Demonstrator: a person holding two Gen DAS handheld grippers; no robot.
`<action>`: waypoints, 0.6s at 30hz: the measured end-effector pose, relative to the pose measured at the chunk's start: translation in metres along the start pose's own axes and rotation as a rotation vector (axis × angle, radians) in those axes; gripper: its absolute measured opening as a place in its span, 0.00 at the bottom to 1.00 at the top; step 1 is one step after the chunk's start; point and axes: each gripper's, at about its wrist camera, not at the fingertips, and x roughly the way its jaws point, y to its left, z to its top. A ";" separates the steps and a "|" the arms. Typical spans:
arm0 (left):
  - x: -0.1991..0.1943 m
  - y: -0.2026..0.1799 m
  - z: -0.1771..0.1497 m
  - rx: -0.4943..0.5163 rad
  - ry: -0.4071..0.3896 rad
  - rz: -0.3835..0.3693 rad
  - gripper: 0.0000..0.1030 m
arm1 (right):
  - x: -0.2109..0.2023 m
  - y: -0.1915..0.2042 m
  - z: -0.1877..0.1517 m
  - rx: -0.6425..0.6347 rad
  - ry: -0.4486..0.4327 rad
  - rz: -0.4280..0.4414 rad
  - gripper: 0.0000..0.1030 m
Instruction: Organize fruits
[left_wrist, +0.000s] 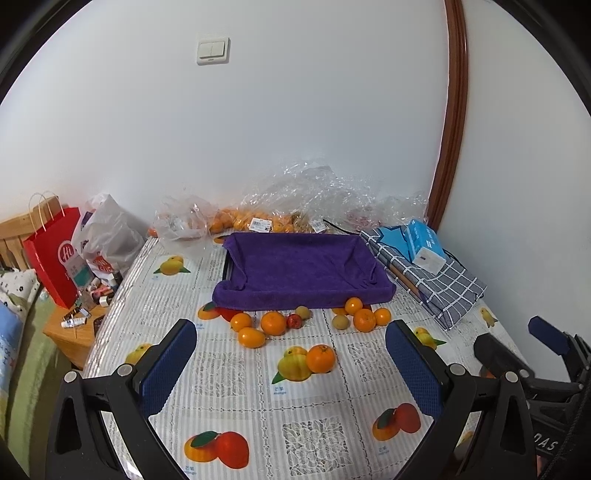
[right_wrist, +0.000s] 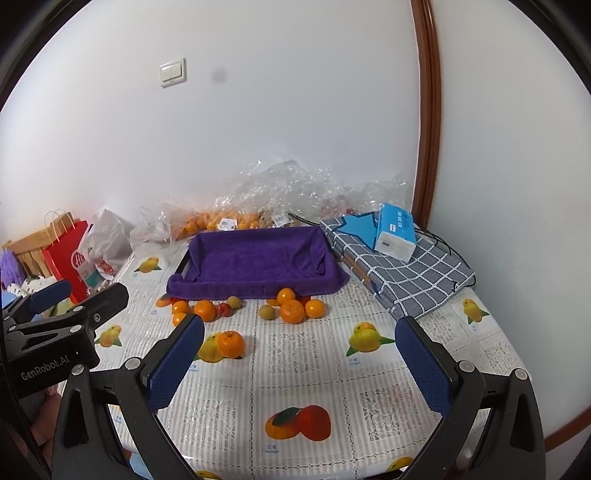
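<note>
A tray lined with a purple towel (left_wrist: 303, 269) (right_wrist: 255, 262) sits at the back middle of the table. Several oranges lie loose in front of it, with a small red fruit (left_wrist: 294, 320) (right_wrist: 224, 309) and two small greenish-brown fruits (left_wrist: 303, 312) (right_wrist: 266, 312). One orange (left_wrist: 320, 358) (right_wrist: 231, 344) lies alone, nearer to me. My left gripper (left_wrist: 291, 365) is open and empty, above the table short of the fruit. My right gripper (right_wrist: 299, 365) is open and empty, to the right of the lone orange.
Clear plastic bags (left_wrist: 314, 192) with more oranges (left_wrist: 240, 219) lie against the wall. A checked cloth (left_wrist: 432, 280) with a blue tissue pack (left_wrist: 424, 243) lies right of the tray. A red paper bag (left_wrist: 55, 258) and a cluttered wooden stand (left_wrist: 77, 328) are left of the table.
</note>
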 end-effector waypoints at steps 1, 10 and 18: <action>0.000 0.001 0.000 -0.004 0.003 -0.005 1.00 | 0.000 0.001 0.000 -0.006 0.004 -0.004 0.99; -0.005 -0.001 0.000 0.014 -0.009 0.016 1.00 | -0.005 -0.002 0.003 0.011 -0.015 0.000 0.99; -0.003 -0.003 -0.002 0.026 -0.008 0.090 1.00 | -0.001 -0.002 -0.003 -0.017 -0.013 -0.030 0.99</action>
